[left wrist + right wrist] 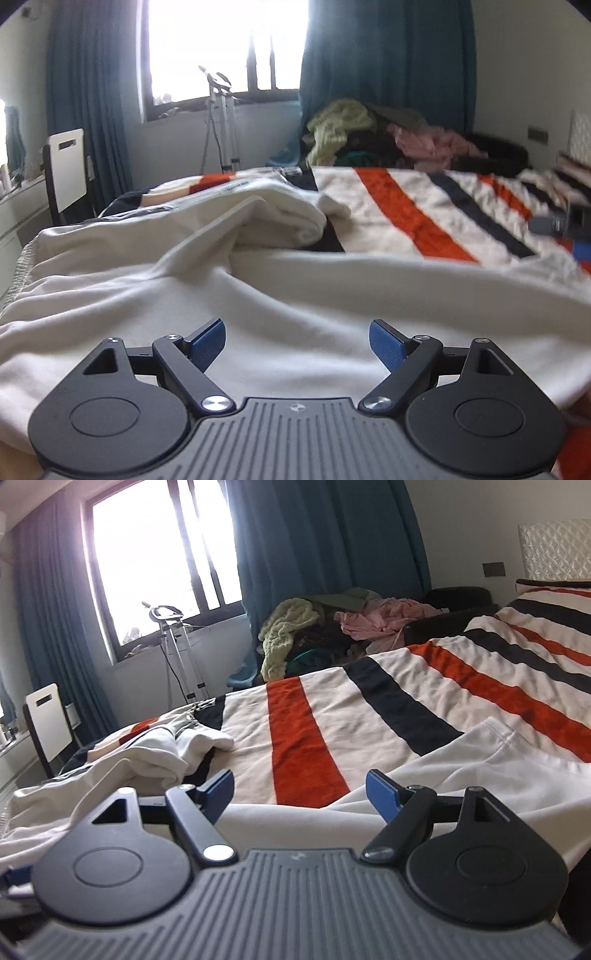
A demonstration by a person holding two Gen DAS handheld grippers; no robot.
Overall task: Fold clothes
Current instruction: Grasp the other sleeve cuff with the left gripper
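1. While no writing is showing readably, the white garment [295, 295] is lying rumpled on the striped blanket [406, 206].
2. Left gripper [297, 341] and right gripper [299, 794] are hovering wide, empty, above the garment, its edges cut off.

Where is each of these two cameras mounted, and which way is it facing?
Left wrist view: sits on the left gripper, looking along its open blue-padded fingers over a crumpled white garment on the striped bedspread.
Right wrist view: sits on the right gripper, jaws open, above the garment's edge, facing the same bedspread.
Both share the bright window, teal curtains and a heap of clothes.
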